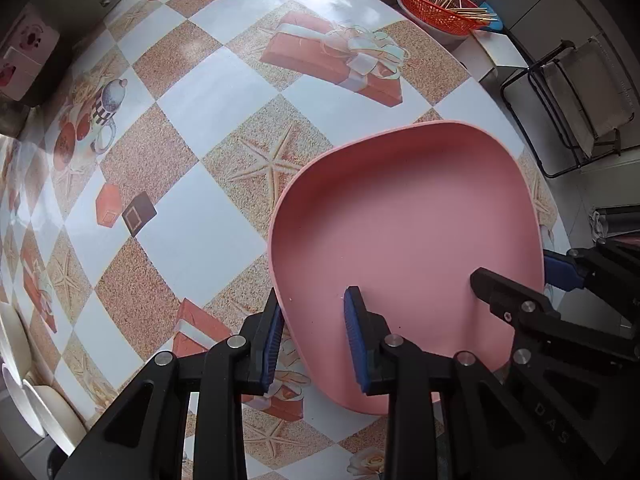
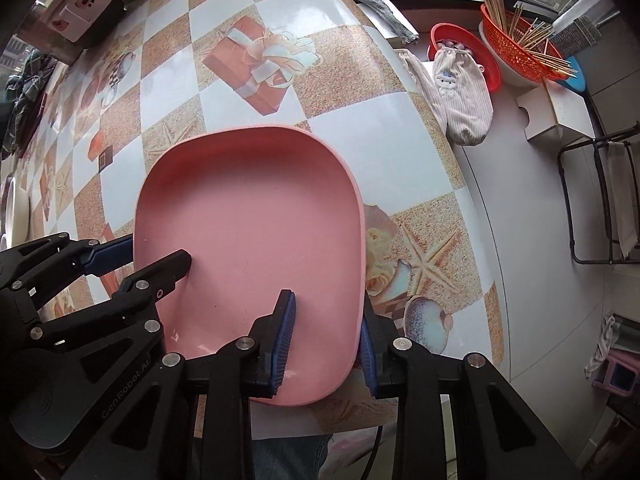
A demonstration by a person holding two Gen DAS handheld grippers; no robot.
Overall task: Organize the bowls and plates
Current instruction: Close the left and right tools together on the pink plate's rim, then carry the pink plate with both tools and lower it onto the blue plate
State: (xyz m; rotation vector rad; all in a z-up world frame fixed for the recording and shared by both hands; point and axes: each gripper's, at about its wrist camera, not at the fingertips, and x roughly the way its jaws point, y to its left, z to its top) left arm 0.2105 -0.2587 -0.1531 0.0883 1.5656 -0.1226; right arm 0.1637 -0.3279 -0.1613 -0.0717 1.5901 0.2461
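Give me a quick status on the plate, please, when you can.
Left tongs and right tongs clamped on opposite sides of the pink plate. Plate empty, on the patterned tablecloth. Nothing in the way nearby.

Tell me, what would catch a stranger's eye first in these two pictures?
The big pink plate on the patterned tablecloth, near the table's edge. Two black grippers with blue pads straddle its rim on opposite sides, the left gripper and the right gripper, each with one finger inside the plate and one outside. Farther off, beyond the table, an orange basket bristles with wooden sticks.
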